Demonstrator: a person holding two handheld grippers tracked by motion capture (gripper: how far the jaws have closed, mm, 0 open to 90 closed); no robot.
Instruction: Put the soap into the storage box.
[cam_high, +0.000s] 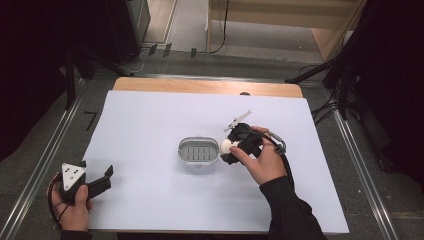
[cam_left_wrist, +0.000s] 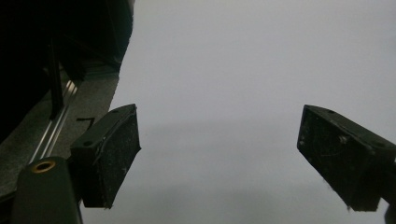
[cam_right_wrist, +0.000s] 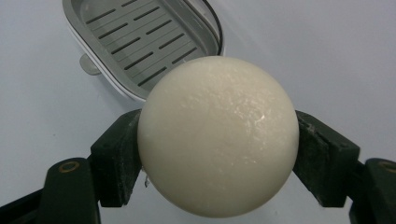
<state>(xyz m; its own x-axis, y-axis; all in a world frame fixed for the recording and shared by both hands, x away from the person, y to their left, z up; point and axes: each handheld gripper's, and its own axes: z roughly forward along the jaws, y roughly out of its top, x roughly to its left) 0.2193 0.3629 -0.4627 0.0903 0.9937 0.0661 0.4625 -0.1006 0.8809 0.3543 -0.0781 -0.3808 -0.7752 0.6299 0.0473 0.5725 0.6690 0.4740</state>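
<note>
The right gripper (cam_high: 229, 149) holds a white ball (cam_high: 226, 146) pinched between its two fingers (cam_right_wrist: 116, 156), one pad pressing on each side of it. In the right gripper view the ball (cam_right_wrist: 218, 135) bulges well past the pads toward the camera and away from it, with the fingers clamped around its widest part. The ball is up off the white tabletop (cam_high: 150, 120), just to the right of a grey slotted dish (cam_high: 199, 152) that sits near the middle of the tabletop. In the high view the ball touches or overlaps the dish's right rim; I cannot tell whether they actually meet. In the right gripper view the dish (cam_right_wrist: 140, 42) lies beyond the ball, its slotted floor bare.

The left gripper (cam_high: 102, 180) rests at the near left corner of the tabletop, well apart from the ball and dish. Its fingers (cam_left_wrist: 109, 156) are spread wide with nothing between them.
</note>
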